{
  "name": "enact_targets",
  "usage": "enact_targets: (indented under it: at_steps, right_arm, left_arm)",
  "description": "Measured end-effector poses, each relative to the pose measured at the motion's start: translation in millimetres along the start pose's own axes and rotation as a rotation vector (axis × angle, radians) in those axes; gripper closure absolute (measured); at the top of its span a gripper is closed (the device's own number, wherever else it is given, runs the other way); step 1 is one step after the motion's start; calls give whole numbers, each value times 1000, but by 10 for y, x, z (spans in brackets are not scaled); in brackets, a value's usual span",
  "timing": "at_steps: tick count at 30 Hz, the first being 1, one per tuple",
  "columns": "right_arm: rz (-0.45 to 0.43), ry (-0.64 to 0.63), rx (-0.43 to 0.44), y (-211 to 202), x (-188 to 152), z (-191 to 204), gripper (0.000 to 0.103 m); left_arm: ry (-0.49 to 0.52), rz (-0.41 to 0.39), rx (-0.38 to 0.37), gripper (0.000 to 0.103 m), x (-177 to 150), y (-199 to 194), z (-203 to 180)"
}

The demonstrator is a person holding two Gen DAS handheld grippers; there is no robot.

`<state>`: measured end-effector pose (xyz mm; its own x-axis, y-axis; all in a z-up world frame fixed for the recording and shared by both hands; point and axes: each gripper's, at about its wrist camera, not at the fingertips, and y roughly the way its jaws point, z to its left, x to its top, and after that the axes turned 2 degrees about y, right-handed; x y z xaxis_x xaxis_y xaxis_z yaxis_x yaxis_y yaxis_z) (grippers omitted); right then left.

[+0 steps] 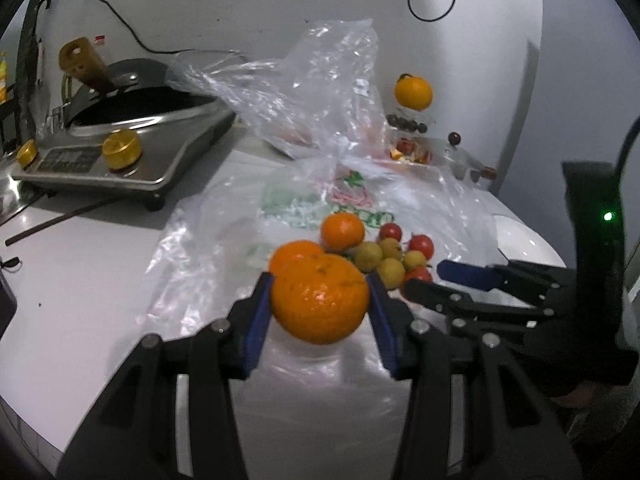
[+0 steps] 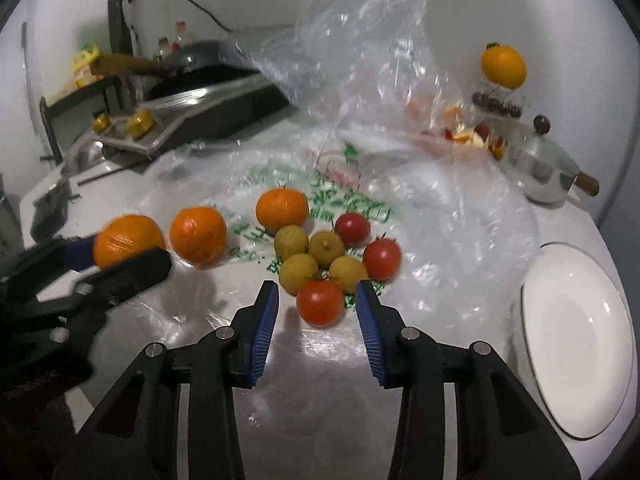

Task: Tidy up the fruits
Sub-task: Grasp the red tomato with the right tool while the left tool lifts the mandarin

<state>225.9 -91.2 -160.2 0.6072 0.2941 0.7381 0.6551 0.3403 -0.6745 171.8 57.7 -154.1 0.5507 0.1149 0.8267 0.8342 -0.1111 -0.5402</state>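
Note:
My left gripper (image 1: pixel 320 285) is shut on a large orange (image 1: pixel 320 302), held just above the plastic sheet; in the right wrist view the same gripper (image 2: pixel 120 257) and its orange (image 2: pixel 128 240) are at the left. Two more oranges (image 2: pixel 198 234) (image 2: pixel 282 208) lie on the sheet beside several small yellow-green fruits (image 2: pixel 298 272) and three tomatoes. My right gripper (image 2: pixel 318 300) is open around the nearest tomato (image 2: pixel 320 302), with a gap between each blue pad and the fruit. In the left wrist view the right gripper (image 1: pixel 428 280) reaches in from the right.
A white plate (image 2: pixel 576 340) sits at the right edge of the table. Crumpled clear bags (image 2: pixel 360 60) rise behind the fruit. A stove with a wok (image 2: pixel 192 92) stands at the back left, a glass pot (image 2: pixel 548 176) and an orange on a stand (image 2: pixel 503 66) at the back right.

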Motion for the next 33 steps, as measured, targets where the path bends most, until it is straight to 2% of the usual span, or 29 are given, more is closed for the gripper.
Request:
enact_targets:
  at_steps: [7,12,20,27,33]
  right_arm:
    - [34,-1,-22,97,-10,2,73]
    - [31,-7,-17,99,-13,-2,74]
    - [-34,14,8,-136,-15,-80,74]
    - [-124,41,8,-467,-12,-278,74]
    - [-165,79,4,-656,-76,-487,74]
  left_arm:
    - [-13,-3,11,56,-7,29,34]
    - [-15,-4,16,56,-7,13,-1]
    - [3,-6,32,56,34,-24,-136]
    - [39,-14,23,56,93,-34,-405]
    - [61,-25,11,56,143,-28,-636]
